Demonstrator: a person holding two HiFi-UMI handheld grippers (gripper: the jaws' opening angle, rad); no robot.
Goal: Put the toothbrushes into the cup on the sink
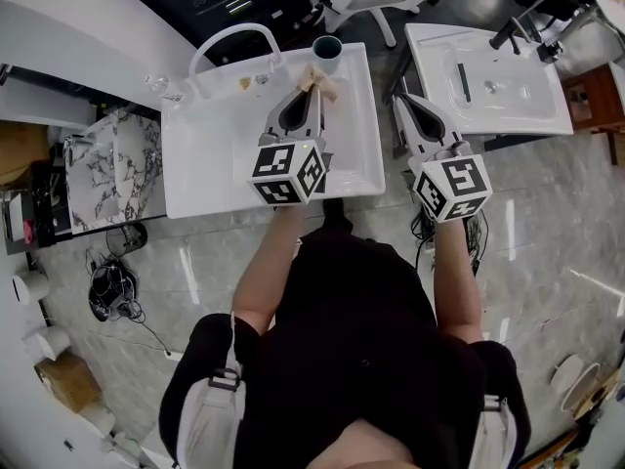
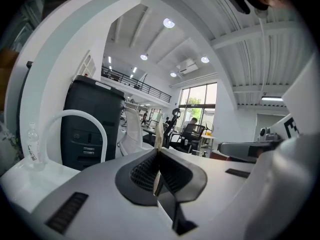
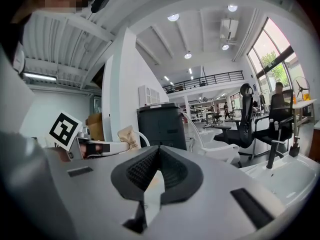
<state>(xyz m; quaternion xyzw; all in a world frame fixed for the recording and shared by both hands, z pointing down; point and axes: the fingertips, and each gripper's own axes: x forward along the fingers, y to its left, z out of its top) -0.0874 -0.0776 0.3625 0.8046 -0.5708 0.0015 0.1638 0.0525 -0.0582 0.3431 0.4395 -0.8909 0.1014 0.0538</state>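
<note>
One wrapped toothbrush (image 1: 328, 88) upright in left tongs (image 1: 314, 84), beside cup (image 1: 327, 52)

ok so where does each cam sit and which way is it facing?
Head view: on the person's head, aimed steeply down onto sink and cup; shows arms, torso, left tool, right tool.
Left gripper view: on the left tool, facing away from the person along shut jaws pinching a toothbrush, toward the faucet.
Right gripper view: on the right tool, along its shut jaws into the office; left tool's marker cube at left.
Shared: head and left gripper views both show faucet and toothbrush.
</note>
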